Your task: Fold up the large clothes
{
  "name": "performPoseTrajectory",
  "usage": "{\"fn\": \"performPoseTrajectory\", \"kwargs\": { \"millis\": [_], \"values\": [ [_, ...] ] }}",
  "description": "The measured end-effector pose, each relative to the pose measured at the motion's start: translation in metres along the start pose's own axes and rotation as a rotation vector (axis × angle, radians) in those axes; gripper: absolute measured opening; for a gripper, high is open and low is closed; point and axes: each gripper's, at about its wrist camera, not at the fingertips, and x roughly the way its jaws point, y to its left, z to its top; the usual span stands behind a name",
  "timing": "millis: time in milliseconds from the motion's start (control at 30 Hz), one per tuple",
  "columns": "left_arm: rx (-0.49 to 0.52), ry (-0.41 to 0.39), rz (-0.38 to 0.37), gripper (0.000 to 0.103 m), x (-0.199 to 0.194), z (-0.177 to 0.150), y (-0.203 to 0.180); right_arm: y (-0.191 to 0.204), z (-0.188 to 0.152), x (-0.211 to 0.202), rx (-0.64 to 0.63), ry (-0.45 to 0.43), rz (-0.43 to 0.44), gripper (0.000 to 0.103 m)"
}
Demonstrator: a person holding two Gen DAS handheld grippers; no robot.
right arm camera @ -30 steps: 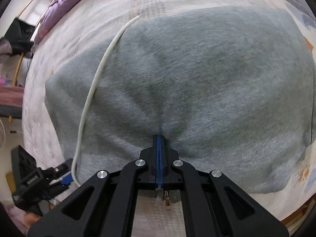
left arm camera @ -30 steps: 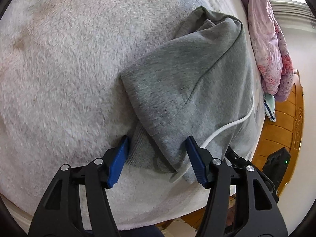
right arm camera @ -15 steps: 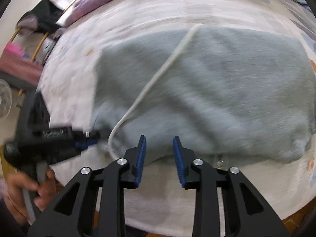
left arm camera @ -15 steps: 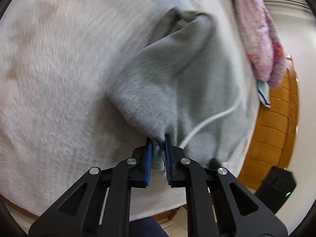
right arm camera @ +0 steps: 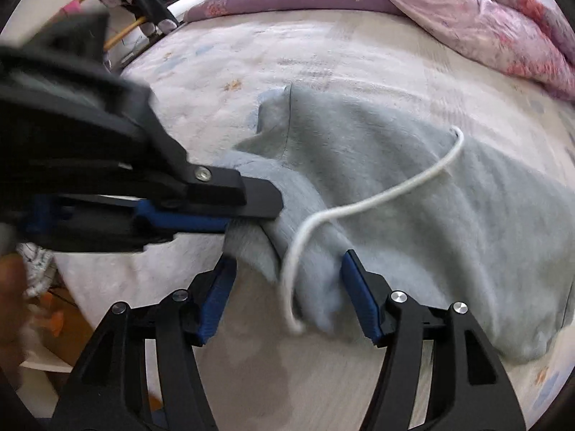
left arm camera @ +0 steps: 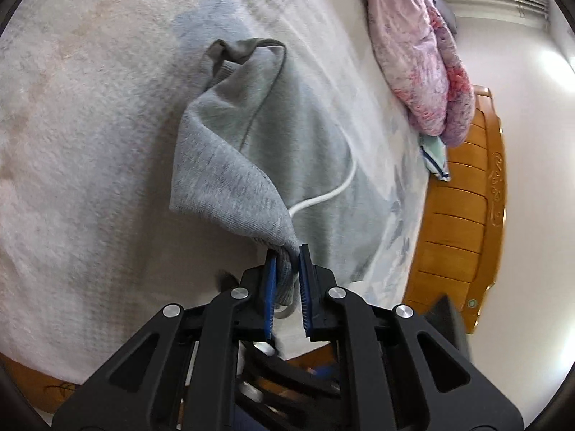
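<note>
A grey sweatshirt [left arm camera: 230, 151] lies partly folded on a pale fleece bed cover [left arm camera: 90, 143], with a white drawstring [left arm camera: 334, 186] across it. My left gripper [left arm camera: 286, 255] is shut on a bunched corner of the sweatshirt and holds it lifted off the bed. In the right wrist view the sweatshirt [right arm camera: 449, 215] spreads to the right, and the left gripper [right arm camera: 233, 208] comes in from the left, clamped on the fabric. My right gripper [right arm camera: 287, 269] is open, its jaws on either side of the hanging fold and the drawstring [right arm camera: 377, 201].
A pink and purple quilt [left arm camera: 424, 61] is heaped at the far side of the bed, also in the right wrist view [right arm camera: 449, 10]. A wooden bed frame [left arm camera: 463, 222] runs along the right. A clothes rack [right arm camera: 143, 0] stands beyond the bed.
My left gripper closed on the sweatshirt corner and lifted it up. My right gripper let go of the fabric, opened wide and moved left to the lifted corner.
</note>
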Motion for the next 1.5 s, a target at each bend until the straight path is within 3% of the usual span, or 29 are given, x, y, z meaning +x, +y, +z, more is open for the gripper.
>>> {"fn": "performPoseTrajectory", "kwargs": {
  "millis": [100, 167, 200, 233, 333, 367, 400, 500, 600, 700, 800, 967, 1033, 1100, 1200, 1333, 1367, 1500],
  "values": [
    [0.009, 0.000, 0.010, 0.011, -0.001, 0.001, -0.003, -0.010, 0.006, 0.012, 0.050, -0.011, 0.001, 0.056],
    [0.036, 0.011, 0.029, 0.011, -0.002, 0.001, -0.007, -0.017, 0.012, 0.018, 0.074, -0.002, -0.019, 0.024],
    [0.037, 0.015, 0.024, 0.011, -0.002, 0.002, -0.008, -0.022, 0.015, 0.018, 0.100, 0.000, 0.014, 0.009],
    [0.027, 0.018, -0.009, 0.011, -0.006, 0.002, -0.009, -0.028, 0.017, 0.017, 0.132, 0.013, 0.032, 0.008],
    [0.048, -0.038, -0.092, 0.012, -0.025, 0.003, -0.023, -0.047, 0.019, 0.011, 0.253, 0.017, 0.103, 0.007],
    [0.062, -0.062, -0.089, 0.016, -0.031, 0.003, -0.027, -0.052, 0.019, 0.003, 0.284, 0.005, 0.124, 0.007],
    [0.076, -0.107, -0.061, 0.026, -0.039, 0.004, -0.030, -0.061, 0.019, -0.004, 0.342, -0.013, 0.160, 0.007],
    [0.018, -0.265, 0.092, 0.028, -0.053, 0.010, -0.023, -0.092, 0.012, -0.022, 0.532, -0.074, 0.261, 0.007],
    [-0.066, -0.235, 0.137, 0.028, -0.032, 0.020, -0.016, -0.121, 0.004, -0.042, 0.663, -0.136, 0.329, 0.007],
    [0.020, -0.225, 0.161, 0.028, -0.003, 0.019, -0.046, -0.150, -0.006, -0.061, 0.777, -0.199, 0.397, 0.007],
    [0.107, -0.227, 0.092, 0.028, 0.022, 0.010, -0.086, -0.185, -0.022, -0.082, 0.910, -0.269, 0.443, 0.007],
    [0.317, -0.181, 0.040, 0.042, 0.084, -0.002, -0.170, -0.244, -0.048, -0.116, 1.070, -0.357, 0.422, 0.007],
    [0.354, -0.137, 0.027, 0.044, 0.115, -0.005, -0.196, -0.266, -0.054, -0.123, 1.071, -0.364, 0.371, 0.006],
    [0.373, -0.084, 0.014, 0.052, 0.147, -0.009, -0.214, -0.284, -0.064, -0.124, 1.090, -0.351, 0.322, 0.006],
    [0.398, -0.015, 0.015, 0.053, 0.183, -0.013, -0.235, -0.315, -0.085, -0.118, 1.138, -0.325, 0.262, 0.006],
    [0.403, -0.067, 0.049, 0.061, 0.184, -0.025, -0.232, -0.342, -0.108, -0.104, 1.190, -0.280, 0.223, 0.006],
    [0.390, -0.085, 0.079, 0.068, 0.182, -0.026, -0.223, -0.348, -0.114, -0.100, 1.220, -0.261, 0.223, 0.006],
    [0.314, -0.033, 0.244, 0.069, 0.205, -0.020, -0.187, -0.363, -0.124, -0.088, 1.228, -0.180, 0.224, 0.014]
  ]
}}
